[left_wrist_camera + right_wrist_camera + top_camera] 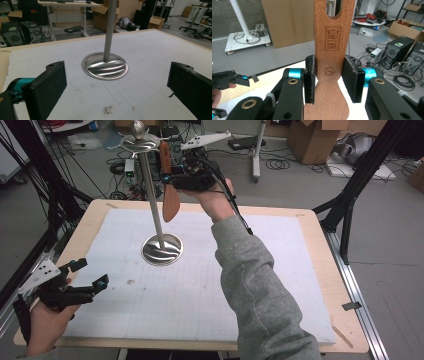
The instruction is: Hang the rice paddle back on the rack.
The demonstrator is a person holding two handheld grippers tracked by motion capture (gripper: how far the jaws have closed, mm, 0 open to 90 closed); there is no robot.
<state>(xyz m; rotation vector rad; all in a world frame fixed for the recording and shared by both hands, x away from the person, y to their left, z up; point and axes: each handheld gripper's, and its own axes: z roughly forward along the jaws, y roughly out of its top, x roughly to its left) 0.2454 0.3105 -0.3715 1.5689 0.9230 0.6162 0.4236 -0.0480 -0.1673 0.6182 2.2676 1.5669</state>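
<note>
High view: my right gripper (169,176) clamps brown wooden spatula (169,195) beside tall steel hook stand (161,247), above table's far edge. Left gripper (90,274) open at near left corner.
Left gripper view: jaws wide apart, nothing between.
Right gripper view: pads (310,78) press spatula handle (332,50).

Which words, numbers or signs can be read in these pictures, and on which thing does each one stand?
"SINCE 1983": burnt into the wooden spatula, under a small framed emblem whose drawing is too fine to make out.
Round stamp lower on the same spatula, between the pads of the right tool: too small to read.
Sticker on the black computer tower: blurred, not readable.
No text can be seen on the metal stand.
</note>
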